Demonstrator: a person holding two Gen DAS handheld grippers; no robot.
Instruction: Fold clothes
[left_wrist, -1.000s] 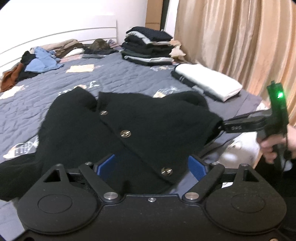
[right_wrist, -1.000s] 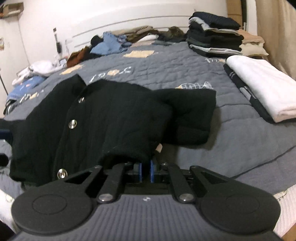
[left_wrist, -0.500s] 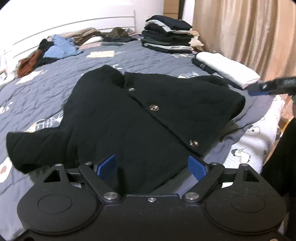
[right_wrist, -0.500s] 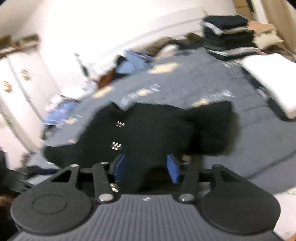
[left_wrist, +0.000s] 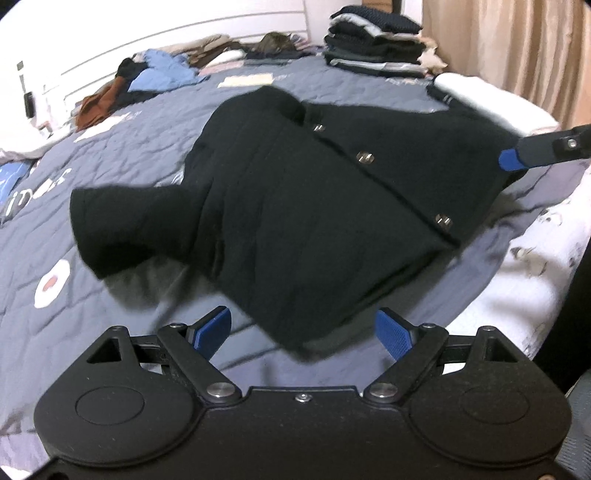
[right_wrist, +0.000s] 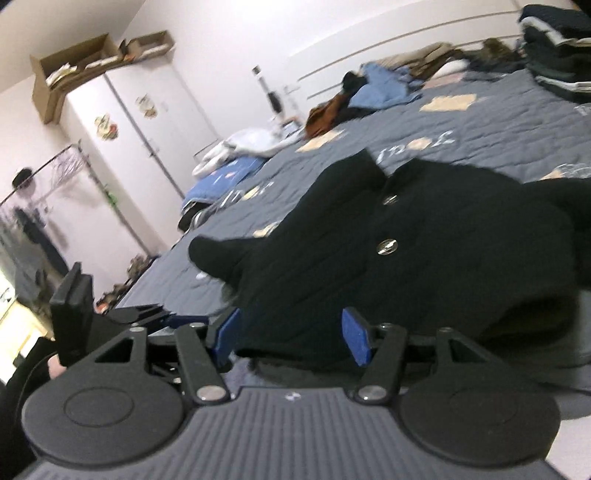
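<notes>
A black quilted jacket (left_wrist: 314, 206) lies spread, front up, on the grey-blue quilt (left_wrist: 110, 147) of the bed, straight ahead of the left gripper (left_wrist: 303, 328) and just past its fingertips. Its surface is stitched in faint ridges, its front is closed, and three metal snap buttons run in a slanting line down the placket toward the hem; from the right wrist only two of them show. One short sleeve sticks out to the left, its cuff flared and slightly lifted off the quilt. The other sleeve lies ahead and to the right of the right gripper (right_wrist: 291, 336), dark and partly cut off by the frame edge. The hem nearest this gripper gapes a little, showing the shadowed inside.

The left gripper stands wide open with nothing between its two blue pads (left_wrist: 212, 326); the jacket's near corner lies between and just beyond them, not touching. The right gripper is also spread apart and holds nothing, with the jacket's hem just ahead of its pads.

Far ahead are one stack of folded dark clothes (left_wrist: 373, 44), one folded white item (left_wrist: 491, 99) to its right, and one loose pile of unfolded clothes (left_wrist: 147, 77) to the far left.
</notes>
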